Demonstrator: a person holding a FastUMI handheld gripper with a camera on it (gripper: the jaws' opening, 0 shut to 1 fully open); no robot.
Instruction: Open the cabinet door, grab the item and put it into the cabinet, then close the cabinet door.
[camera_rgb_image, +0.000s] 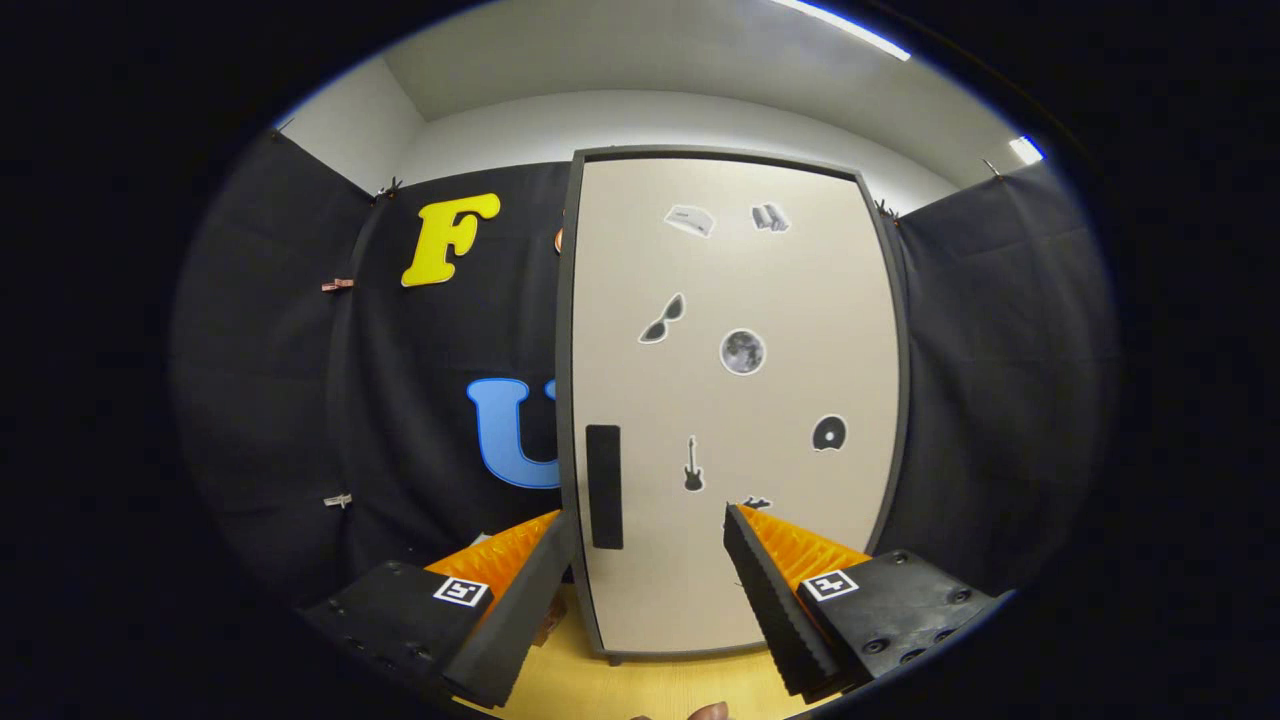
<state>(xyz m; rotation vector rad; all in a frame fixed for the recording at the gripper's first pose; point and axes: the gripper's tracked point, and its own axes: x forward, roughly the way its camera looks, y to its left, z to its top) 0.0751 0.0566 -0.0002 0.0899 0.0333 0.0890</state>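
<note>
Shut cabinet door (735, 400) ahead, seemingly unobstructed

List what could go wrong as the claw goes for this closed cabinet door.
The open claw sits ahead of the closed cabinet door, with one finger near the dark handle at the door's edge. It may miss the slim handle and slide on the flat panel. The cabinet stands on a yellow tabletop; a hard pull might shift it.

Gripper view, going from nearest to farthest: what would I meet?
Open hand-held gripper → yellow wooden tabletop → closed beige cabinet door with black rectangular handle → black cloth booth wall.
</note>
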